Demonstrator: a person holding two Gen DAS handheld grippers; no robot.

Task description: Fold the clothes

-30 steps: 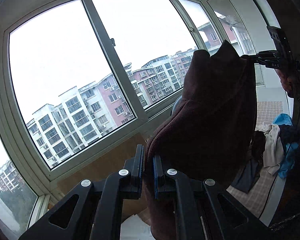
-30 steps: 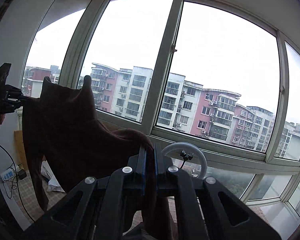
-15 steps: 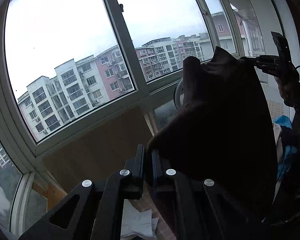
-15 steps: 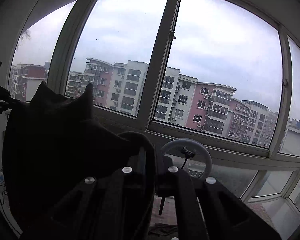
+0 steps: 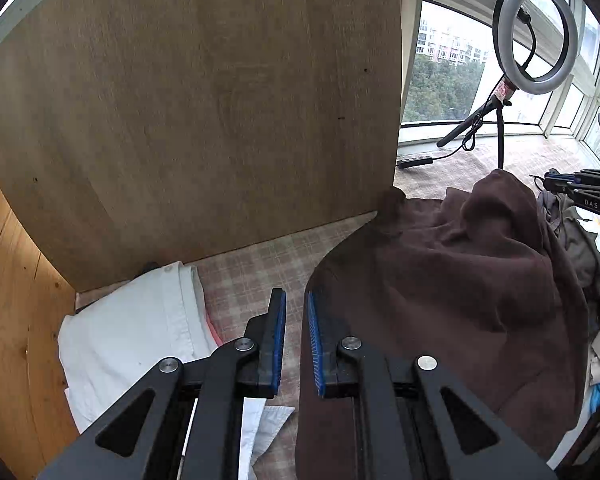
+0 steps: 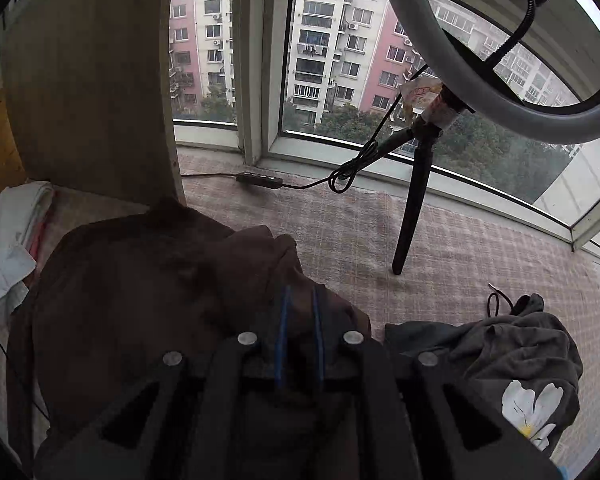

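Note:
A dark brown garment (image 5: 440, 292) lies spread and rumpled on the plaid-covered surface (image 5: 244, 272); it also shows in the right wrist view (image 6: 148, 288). My left gripper (image 5: 296, 320) is slightly open and empty, at the garment's left edge. My right gripper (image 6: 300, 320) sits low over the garment's right part with a narrow gap between its blue pads; I cannot tell whether cloth is between them. It also shows in the left wrist view (image 5: 580, 190), beside the garment's raised peak.
A folded white shirt (image 5: 132, 332) lies at the left by a wooden board (image 5: 204, 112). A ring light on a tripod (image 6: 420, 152) and a power strip (image 6: 260, 179) stand by the window. A grey flower-print garment (image 6: 500, 364) lies at the right.
Both grippers came down from window height, where they held the brown garment hanging between them. The garment now lies on the surface and the left gripper has opened and let go.

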